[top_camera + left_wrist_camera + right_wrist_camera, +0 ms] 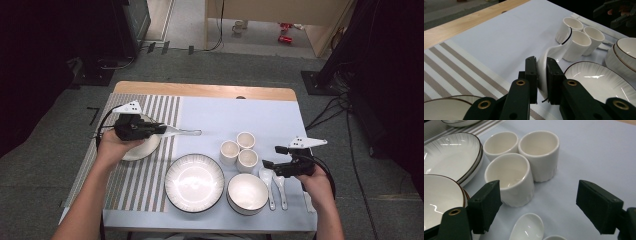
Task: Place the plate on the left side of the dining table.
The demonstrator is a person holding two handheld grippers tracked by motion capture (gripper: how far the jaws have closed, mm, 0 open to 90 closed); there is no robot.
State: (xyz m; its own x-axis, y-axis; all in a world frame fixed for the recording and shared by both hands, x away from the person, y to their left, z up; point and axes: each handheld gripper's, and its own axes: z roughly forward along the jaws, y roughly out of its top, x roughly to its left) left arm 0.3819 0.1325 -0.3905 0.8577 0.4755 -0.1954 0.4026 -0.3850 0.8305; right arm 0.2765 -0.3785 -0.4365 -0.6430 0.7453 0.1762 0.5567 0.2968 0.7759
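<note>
L gripper point(165, 129) jaws clamped shut; R gripper point(270, 157) jaws wide apart.

Overhead light falls brightly on the table point(210, 107), leaving dark surroundings; white glare streaks the plate point(194, 182). Both gripper views are soft, with blurred near jaws.

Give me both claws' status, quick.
Left claw: closed on the white spoon.
Right claw: open, holding nothing, near the cups.

Three cups point(239, 150) behind bowl point(247, 193); plate point(194, 182) left of bowl; spoons point(276, 187) right
</note>
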